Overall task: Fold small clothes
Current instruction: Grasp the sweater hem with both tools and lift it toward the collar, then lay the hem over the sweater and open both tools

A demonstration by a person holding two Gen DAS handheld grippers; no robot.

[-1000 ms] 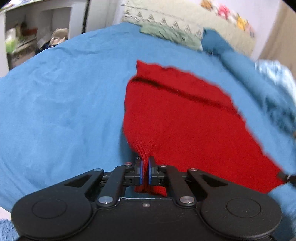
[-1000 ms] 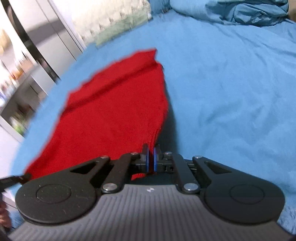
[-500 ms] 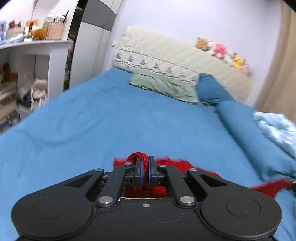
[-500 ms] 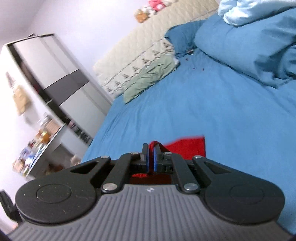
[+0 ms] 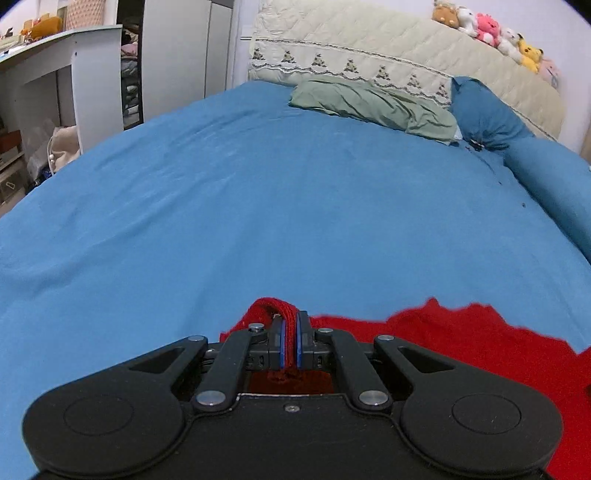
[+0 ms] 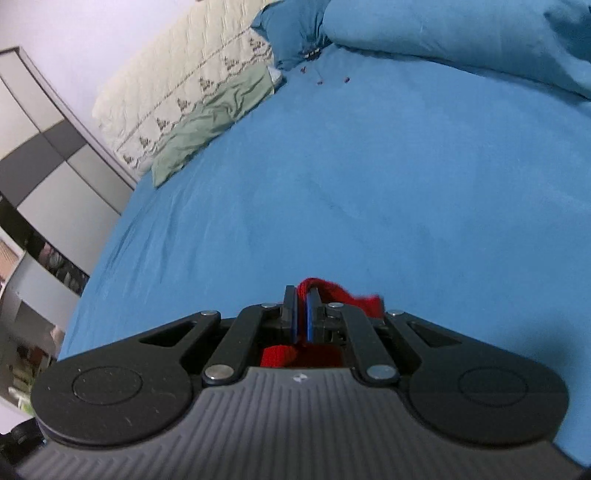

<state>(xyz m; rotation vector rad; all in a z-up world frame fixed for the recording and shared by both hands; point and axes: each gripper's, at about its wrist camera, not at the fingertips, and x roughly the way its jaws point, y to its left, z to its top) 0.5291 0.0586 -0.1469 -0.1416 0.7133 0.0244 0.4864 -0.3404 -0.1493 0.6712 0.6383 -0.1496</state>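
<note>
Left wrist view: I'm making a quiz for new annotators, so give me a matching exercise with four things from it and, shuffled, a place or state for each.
Things:
1. red knit garment
2. green pillow
3. plush toys
4. left gripper

Places or states:
A. lined up on top of the quilted headboard
B. lying against the foot of the headboard, on the blue bedsheet
C. shut on a fold of fabric
D. spread on the sheet at the near edge of the view

Pairs: 1-D, 2-B, 3-A, 4-C
</note>
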